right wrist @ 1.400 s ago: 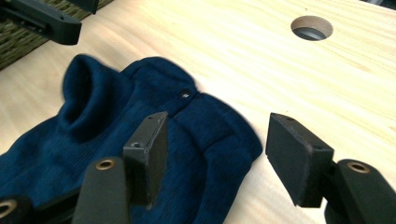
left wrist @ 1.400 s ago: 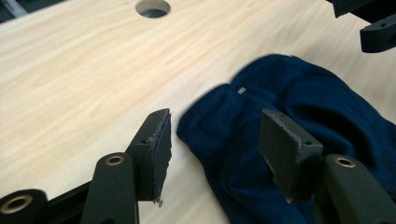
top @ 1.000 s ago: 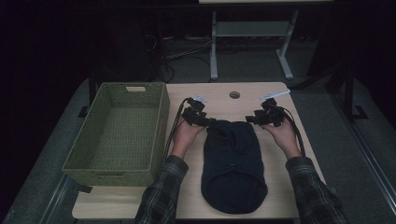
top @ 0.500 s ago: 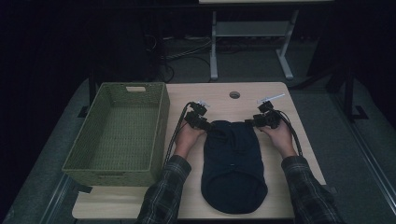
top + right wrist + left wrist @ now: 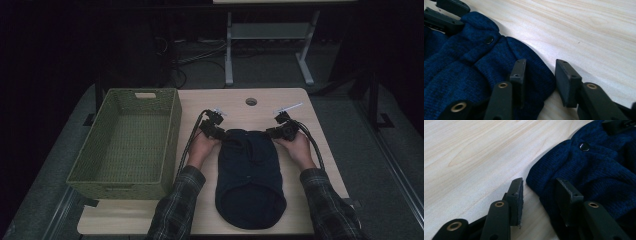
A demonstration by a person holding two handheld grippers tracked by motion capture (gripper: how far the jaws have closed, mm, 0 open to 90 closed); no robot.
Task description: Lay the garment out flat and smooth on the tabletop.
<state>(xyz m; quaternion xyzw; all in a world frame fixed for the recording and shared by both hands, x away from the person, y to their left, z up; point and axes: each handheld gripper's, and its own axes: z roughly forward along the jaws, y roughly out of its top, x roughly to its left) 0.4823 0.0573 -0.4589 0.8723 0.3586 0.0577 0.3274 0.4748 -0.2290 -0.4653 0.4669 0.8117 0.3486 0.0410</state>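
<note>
A green woven basket (image 5: 131,142) sits along the left edge of the bench (image 5: 300,115), its long side running front to back. Just right of it, a dark navy knitted garment (image 5: 250,175) lies flat on the pale wood, stretching from about the middle of the bench down to the front edge. It is narrower at its far end and rounds out wide at the near end. Up close the knit is fine and ribbed, with a folded band along the far corners and a small dark snap button (image 5: 584,146) set near each one.

The left gripper (image 5: 216,131) lies low at the garment's far left corner. Its jaws have just been closing but stand apart: one pad rests on the bare wood beside the hem, the other lies on top of the knit, so the folded edge of the garment (image 5: 599,177) sits between them without being pinched.

The right gripper (image 5: 278,131) is at the far right corner, mirroring the other. Its jaws have also just been closing and are partly apart. One pad presses onto the knit (image 5: 474,75), the other stands on the wood just off the rounded corner, with the corner of the cloth in the gap and no clamp on it that I can see.
</note>
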